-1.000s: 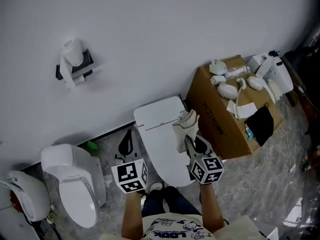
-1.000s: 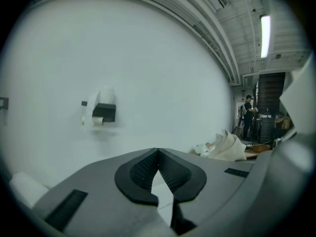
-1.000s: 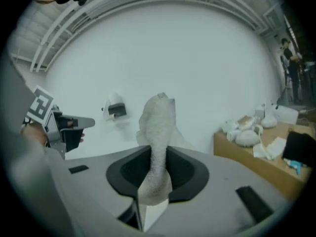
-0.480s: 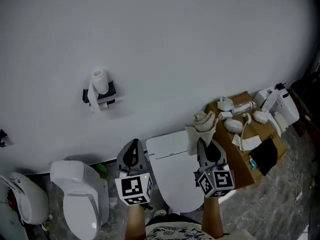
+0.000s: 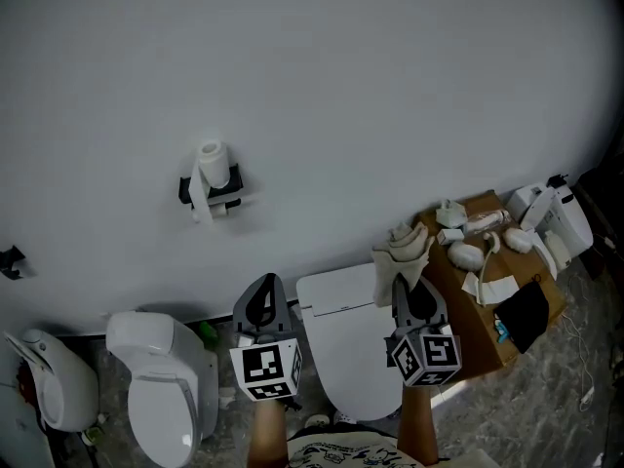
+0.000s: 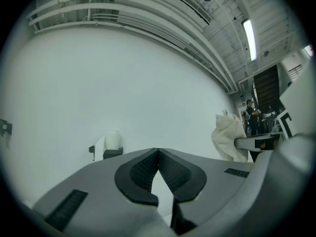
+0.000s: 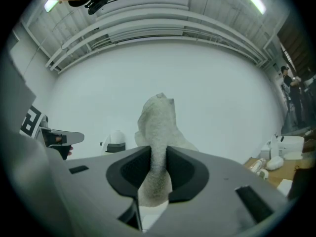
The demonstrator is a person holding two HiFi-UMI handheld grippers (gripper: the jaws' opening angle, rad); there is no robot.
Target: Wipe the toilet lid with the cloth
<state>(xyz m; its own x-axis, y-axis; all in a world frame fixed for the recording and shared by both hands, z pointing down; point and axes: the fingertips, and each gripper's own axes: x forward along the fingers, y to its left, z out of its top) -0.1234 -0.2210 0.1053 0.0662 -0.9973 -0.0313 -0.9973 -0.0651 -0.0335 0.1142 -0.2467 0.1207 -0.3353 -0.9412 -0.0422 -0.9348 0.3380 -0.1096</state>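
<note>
A white toilet lid (image 5: 346, 344), closed, lies below and between my two grippers in the head view. My right gripper (image 5: 407, 286) is shut on a cream cloth (image 5: 403, 252) that stands bunched above its jaws; the same cloth (image 7: 157, 132) fills the gap between the jaws in the right gripper view. It is raised above the lid's right side, pointing at the wall. My left gripper (image 5: 264, 295) is shut with nothing in it, its jaws meeting at the tips (image 6: 158, 154). The cloth (image 6: 228, 137) shows at the right of the left gripper view.
A toilet-paper holder (image 5: 210, 178) hangs on the white wall. A second white toilet (image 5: 161, 383) stands at the left, another fixture (image 5: 49, 388) beyond it. A cardboard box (image 5: 492, 291) with white parts on top sits right of the lid. The floor (image 5: 556, 408) is marbled grey.
The view has tilted upward, so the lid and box now sit lower in the picture. Both grippers have risen toward the wall; the right one lifted the cloth off the lid.
</note>
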